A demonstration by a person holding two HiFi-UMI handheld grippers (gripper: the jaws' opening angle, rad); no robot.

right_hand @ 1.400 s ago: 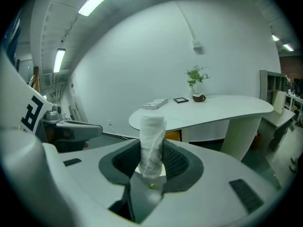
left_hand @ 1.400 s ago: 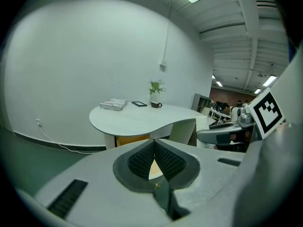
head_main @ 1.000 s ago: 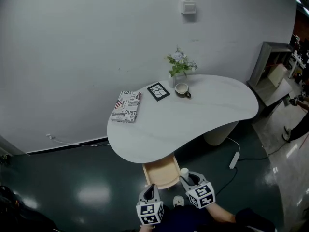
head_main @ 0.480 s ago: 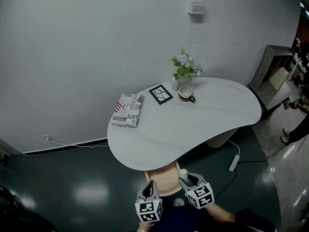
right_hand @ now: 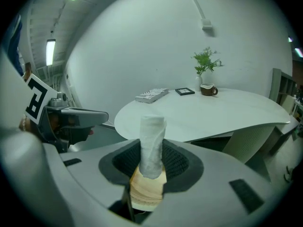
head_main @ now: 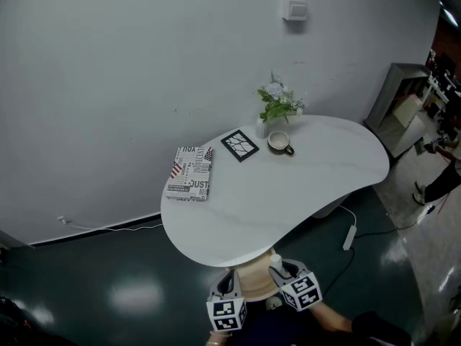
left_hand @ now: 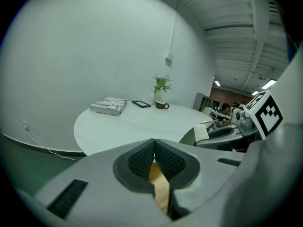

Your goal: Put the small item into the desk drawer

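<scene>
Small white roll (right_hand: 152, 145) stands upright, pinched between the right gripper's (right_hand: 151, 162) pads over the open wooden drawer (head_main: 254, 282), while the left gripper's (left_hand: 154, 161) pads press together, empty.

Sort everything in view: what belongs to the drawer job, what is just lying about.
Job: white roll, held in the right gripper; wooden drawer, open under the table.
Lying about: book, picture frame, mug, plant, all on top.

Smooth, matt rounded white table top (head_main: 310, 186); under its near edge a pale grained-wood drawer (head_main: 254, 280); around it a glossy dark green floor (head_main: 108, 287). The small white roll (right_hand: 152, 143) looks rough, fibrous.
</scene>
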